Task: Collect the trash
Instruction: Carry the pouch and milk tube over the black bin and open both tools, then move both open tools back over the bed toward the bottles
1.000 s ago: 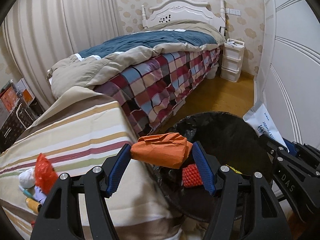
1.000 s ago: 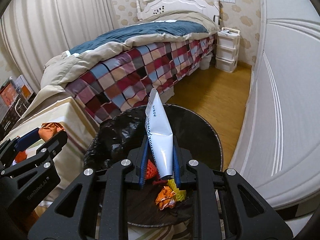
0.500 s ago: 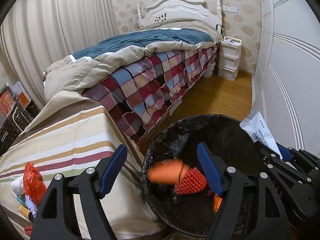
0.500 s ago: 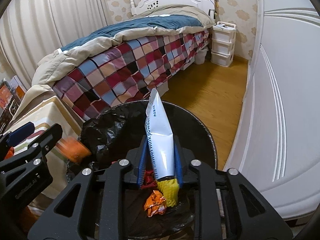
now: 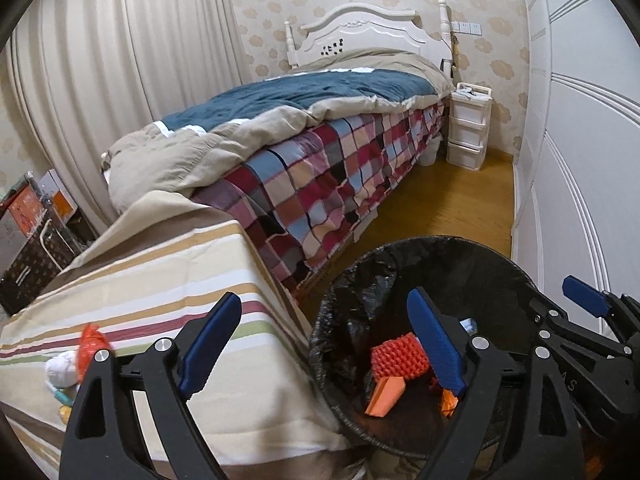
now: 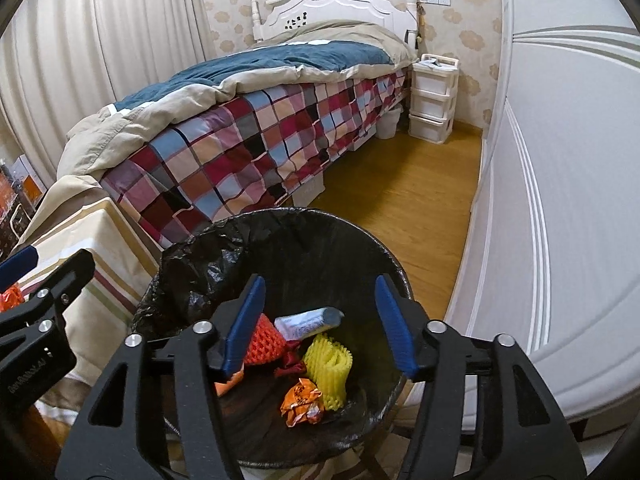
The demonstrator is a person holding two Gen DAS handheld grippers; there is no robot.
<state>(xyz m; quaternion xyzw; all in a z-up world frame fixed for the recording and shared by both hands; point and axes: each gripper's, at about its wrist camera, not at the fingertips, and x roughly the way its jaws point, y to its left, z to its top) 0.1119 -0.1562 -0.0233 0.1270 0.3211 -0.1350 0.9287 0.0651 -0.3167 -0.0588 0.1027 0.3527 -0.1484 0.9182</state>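
Observation:
A black-lined trash bin (image 5: 400, 256) (image 6: 224, 240) stands on the floor beside the striped table. In it lie a red foam net (image 5: 398, 356) (image 6: 264, 342), an orange packet (image 5: 384, 394), a white-blue milk powder pouch (image 6: 310, 320), a yellow foam net (image 6: 330, 372) and a crumpled orange wrapper (image 6: 302, 400). My left gripper (image 5: 324, 344) is open and empty over the bin's left rim. My right gripper (image 6: 318, 326) is open and empty above the bin. More trash, an orange-red wrapper (image 5: 90, 346) and white bits (image 5: 60, 368), lies on the table at the left.
The striped tablecloth table (image 5: 160, 272) is left of the bin. A bed with a checked cover (image 5: 320, 168) runs behind. A white wardrobe wall (image 6: 560, 200) is at the right, wooden floor (image 6: 400, 208) between. A white drawer unit (image 5: 468, 124) stands by the headboard.
The left gripper opened and dropped the orange packet into the bin. The right gripper opened and let the milk powder pouch fall into the bin.

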